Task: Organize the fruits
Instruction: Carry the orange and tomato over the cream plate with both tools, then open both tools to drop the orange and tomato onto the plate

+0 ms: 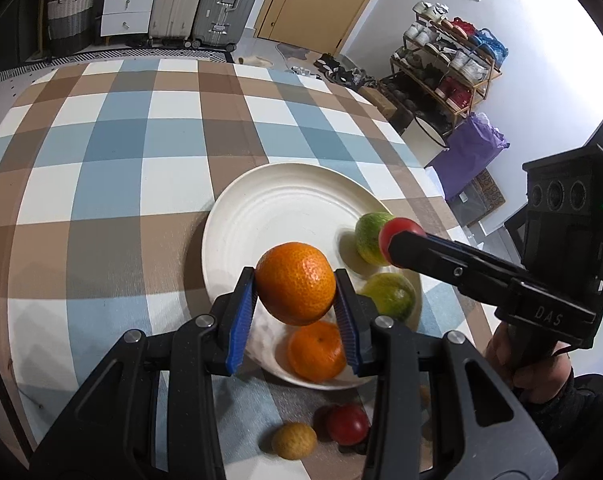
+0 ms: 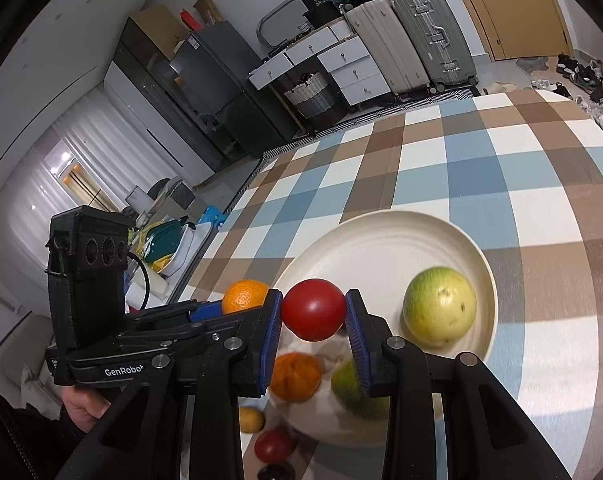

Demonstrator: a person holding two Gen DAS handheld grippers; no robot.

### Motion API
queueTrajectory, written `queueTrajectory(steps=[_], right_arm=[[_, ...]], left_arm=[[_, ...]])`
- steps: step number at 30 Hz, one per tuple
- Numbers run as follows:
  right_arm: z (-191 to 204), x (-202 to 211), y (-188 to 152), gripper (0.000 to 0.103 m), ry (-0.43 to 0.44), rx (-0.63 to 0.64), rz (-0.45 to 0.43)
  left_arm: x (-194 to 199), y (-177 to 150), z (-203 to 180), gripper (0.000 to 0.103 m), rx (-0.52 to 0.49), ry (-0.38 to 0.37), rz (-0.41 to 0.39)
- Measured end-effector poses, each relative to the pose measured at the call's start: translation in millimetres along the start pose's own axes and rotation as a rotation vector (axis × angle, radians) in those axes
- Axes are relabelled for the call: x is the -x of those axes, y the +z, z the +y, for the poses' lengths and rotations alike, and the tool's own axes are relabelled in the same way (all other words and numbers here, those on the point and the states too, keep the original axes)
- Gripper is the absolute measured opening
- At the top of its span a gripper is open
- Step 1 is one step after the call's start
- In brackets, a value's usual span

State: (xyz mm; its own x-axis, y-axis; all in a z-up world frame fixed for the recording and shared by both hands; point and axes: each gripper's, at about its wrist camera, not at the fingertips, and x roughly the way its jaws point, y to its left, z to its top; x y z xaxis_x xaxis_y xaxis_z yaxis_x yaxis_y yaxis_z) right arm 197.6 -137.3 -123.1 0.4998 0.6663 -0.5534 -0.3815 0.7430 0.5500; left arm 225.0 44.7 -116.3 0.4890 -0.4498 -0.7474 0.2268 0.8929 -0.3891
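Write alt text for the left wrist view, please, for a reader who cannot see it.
The left claw grips an orange above a white plate holding another orange and two green fruits. The right claw holds a red tomato over the plate's right side.

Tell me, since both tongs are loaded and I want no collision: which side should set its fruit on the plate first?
Probably the left. The left tongs hold the orange over bare plate. The right tongs hold the tomato beside a green fruit, with less room below.
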Motion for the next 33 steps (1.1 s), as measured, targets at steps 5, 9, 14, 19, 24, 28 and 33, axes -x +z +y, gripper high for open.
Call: queueTrajectory(steps=[5, 9, 14, 19, 24, 28, 33], right_arm=[[-5, -11, 4, 0.032, -0.021, 0.005, 0.014], [-10, -17, 4, 0.032, -0.023, -0.001, 0.026], [-15, -23, 4, 0.032, -0.031, -0.004, 0.035], [-17, -26, 4, 0.032, -0.037, -0.010, 0.039], [-16, -24, 3, 0.033, -0.053, -0.002, 0.034], [-15, -13, 5, 0.046, -0.061, 0.002, 0.001], [-12, -1, 5, 0.049, -0.070, 0.012, -0.024]], left_arm=[[-14, 5, 3, 0.035, -0.002, -0.002, 0.023], [-25, 6, 3, 0.035, -0.001, 0.001, 0.041], [-32, 7, 4, 0.035, -0.005, 0.007, 0.050], [-35, 8, 3, 0.035, -0.008, 0.007, 0.057], [-34, 9, 0, 0.036, -0.008, 0.012, 0.056], [-30, 9, -3, 0.036, -0.014, 0.026, 0.044], [-15, 9, -8, 0.047, -0.027, 0.042, 0.009]])
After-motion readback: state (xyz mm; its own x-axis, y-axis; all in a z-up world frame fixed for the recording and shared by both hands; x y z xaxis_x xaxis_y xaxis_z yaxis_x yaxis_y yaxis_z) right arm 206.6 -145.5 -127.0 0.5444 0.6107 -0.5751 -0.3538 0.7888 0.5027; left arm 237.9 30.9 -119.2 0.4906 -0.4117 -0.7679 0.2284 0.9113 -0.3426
